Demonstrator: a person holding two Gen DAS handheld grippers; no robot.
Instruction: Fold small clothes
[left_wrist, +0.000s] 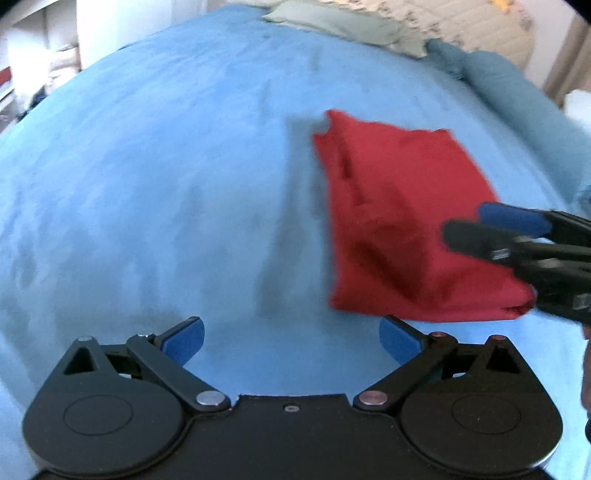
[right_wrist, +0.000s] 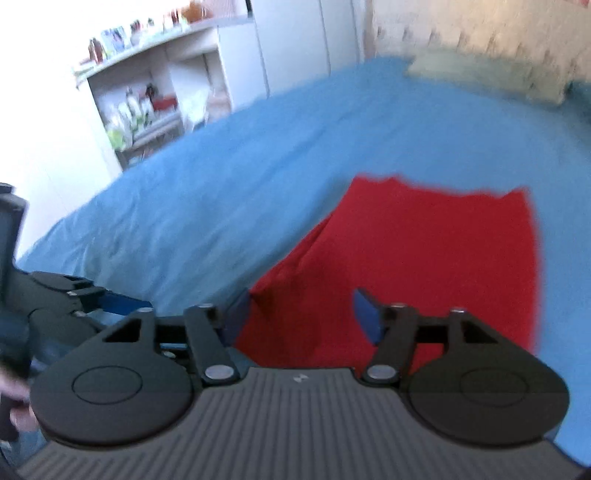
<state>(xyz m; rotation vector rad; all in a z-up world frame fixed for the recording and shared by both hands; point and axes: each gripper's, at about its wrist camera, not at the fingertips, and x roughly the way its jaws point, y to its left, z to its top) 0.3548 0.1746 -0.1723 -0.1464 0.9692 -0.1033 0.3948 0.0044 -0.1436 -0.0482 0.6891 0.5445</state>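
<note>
I had the red garment (left_wrist: 402, 221) lying folded on the blue bed (left_wrist: 166, 184). My left gripper (left_wrist: 291, 339) hung with jaws spread, empty, beside its near edge; my right gripper (right_wrist: 301, 314) hovered over it, jaws likewise apart. A careless pinch risked catching one layer and undoing the fold.

The setting was a bedroom in a home: a bed spread with a blue cover (left_wrist: 147, 184) filled both views, with a pale green pillow (left_wrist: 332, 22) and a blue pillow (left_wrist: 509, 85) at its head against a patterned headboard (right_wrist: 480, 33). Beside the bed stood white shelves (right_wrist: 155, 96) crowded with small household items.
</note>
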